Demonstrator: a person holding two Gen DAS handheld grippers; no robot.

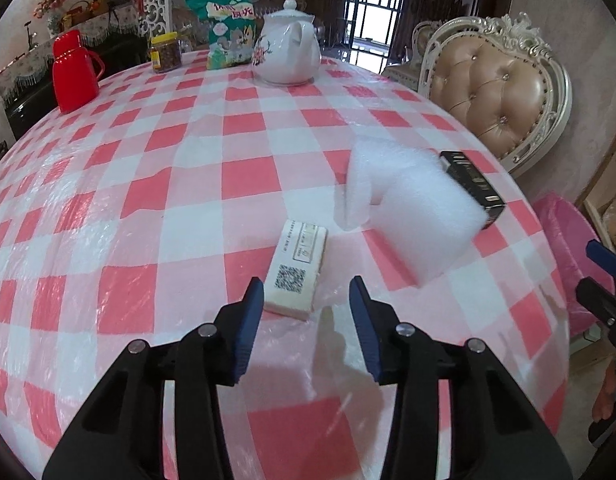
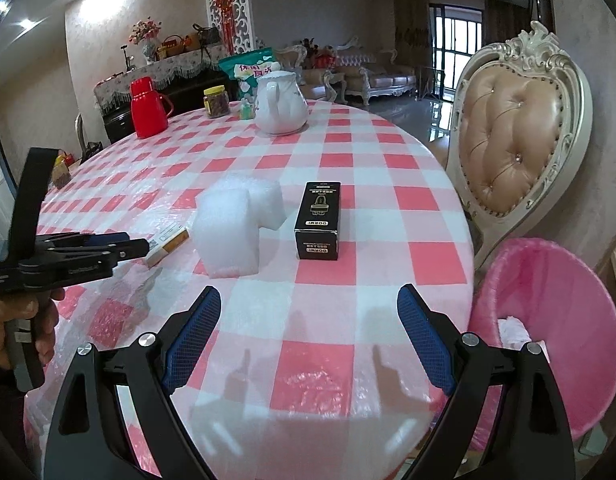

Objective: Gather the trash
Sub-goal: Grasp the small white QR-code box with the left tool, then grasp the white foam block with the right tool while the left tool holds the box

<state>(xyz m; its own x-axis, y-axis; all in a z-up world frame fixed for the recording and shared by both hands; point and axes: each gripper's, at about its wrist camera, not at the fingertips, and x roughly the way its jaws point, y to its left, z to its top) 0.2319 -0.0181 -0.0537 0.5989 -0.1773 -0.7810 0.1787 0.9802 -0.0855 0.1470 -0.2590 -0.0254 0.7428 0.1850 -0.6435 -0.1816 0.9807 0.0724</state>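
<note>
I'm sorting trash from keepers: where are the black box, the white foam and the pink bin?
black box [image 2: 317, 222], right wrist view, top face.
white foam [image 2: 228, 232], right wrist view, front face.
pink bin [image 2: 564, 304], right wrist view, inner wall.

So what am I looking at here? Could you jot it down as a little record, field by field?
Setting: round table with a pink-and-white checked cover
Likely trash: small white box with a QR code; white foam block; black carton
Bin: pink-lined bin beside the table, near an ornate chair
Other items: white teapot, red flask, jar, green snack bag
Left gripper: open, at the white box, not gripping it
Right gripper: open, empty, above the table
</note>
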